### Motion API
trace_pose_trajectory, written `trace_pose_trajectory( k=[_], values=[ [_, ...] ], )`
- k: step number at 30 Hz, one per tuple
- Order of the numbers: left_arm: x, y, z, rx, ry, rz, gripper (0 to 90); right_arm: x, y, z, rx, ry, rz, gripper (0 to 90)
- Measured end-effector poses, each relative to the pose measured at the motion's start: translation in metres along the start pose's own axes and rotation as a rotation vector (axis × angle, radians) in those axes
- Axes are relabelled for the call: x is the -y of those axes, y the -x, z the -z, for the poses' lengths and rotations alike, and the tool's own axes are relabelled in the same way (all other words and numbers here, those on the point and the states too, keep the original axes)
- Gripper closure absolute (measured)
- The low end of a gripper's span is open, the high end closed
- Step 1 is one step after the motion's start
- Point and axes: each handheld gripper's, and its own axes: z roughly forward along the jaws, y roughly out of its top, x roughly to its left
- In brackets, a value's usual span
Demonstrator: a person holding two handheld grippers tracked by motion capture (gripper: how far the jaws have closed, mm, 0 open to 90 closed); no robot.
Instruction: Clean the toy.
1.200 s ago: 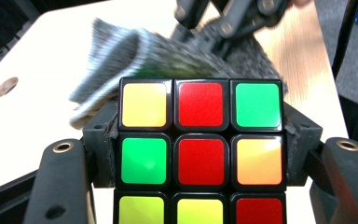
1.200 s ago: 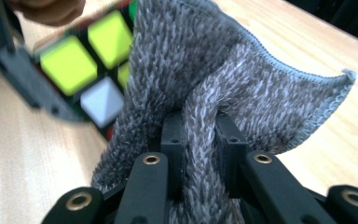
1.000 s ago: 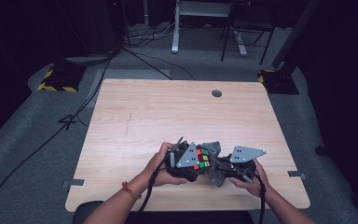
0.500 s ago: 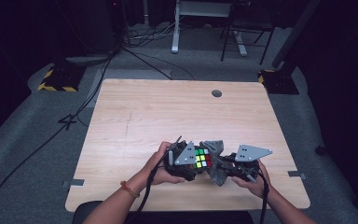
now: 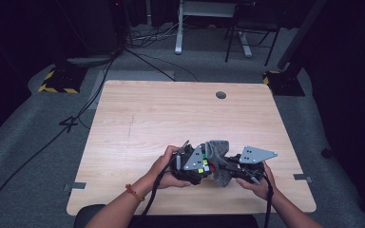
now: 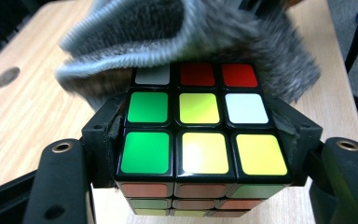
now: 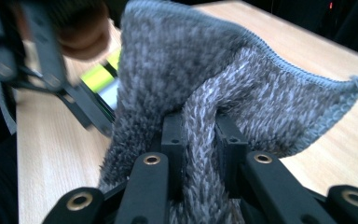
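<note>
Cube (image 6: 200,135) wiped with cloth (image 7: 223,93), lower centre of high view.
Cube is clamped by left gripper (image 6: 200,154), cloth pinched by right gripper (image 7: 199,140); more rubbing across the top face is judged next.

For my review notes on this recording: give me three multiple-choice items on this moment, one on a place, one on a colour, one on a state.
1. Where does the grey cloth lie against the puzzle cube?
A. over the cube's far edge
B. under the cube
C. apart from it, by the table's hole

2. What colour is the centre sticker of the cube's face shown in the left gripper view?
A. blue
B. yellow
C. white

3. How is the right tool?
A. open, holding nothing
B. shut on the cube
C. shut on the cloth

Answers: 1 A, the cloth drapes over the top row; 2 B, the middle square is yellow; 3 C, a cloth fold is pinched between its jaws.
</note>
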Motion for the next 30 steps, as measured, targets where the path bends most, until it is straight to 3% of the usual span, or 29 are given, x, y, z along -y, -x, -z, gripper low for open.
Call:
trace_pose_trajectory(
  k=[5,10,17,20,24,30],
  values=[
    [-0.004,0.001,0.008,-0.01,0.021,-0.013,33.0,0.009,-0.001,-0.013,-0.044,-0.06,-0.026,77.3],
    [-0.003,-0.003,0.013,-0.015,0.046,0.012,33.0,0.01,-0.005,-0.017,-0.051,-0.086,-0.014,77.3],
    [0.001,0.001,0.002,0.0,0.001,0.009,33.0,-0.005,-0.007,0.004,0.014,0.019,0.02,77.4],
    [-0.004,0.005,0.002,0.003,0.015,-0.008,33.0,-0.003,-0.003,0.002,0.017,0.013,0.004,77.4],
    [-0.006,0.008,0.003,0.002,0.022,-0.023,33.0,0.003,-0.001,-0.007,0.01,-0.043,-0.009,77.4],
    [-0.001,0.003,0.001,-0.005,0.02,0.003,32.7,-0.003,-0.006,0.002,0.025,0.006,-0.005,78.0]
  ],
)
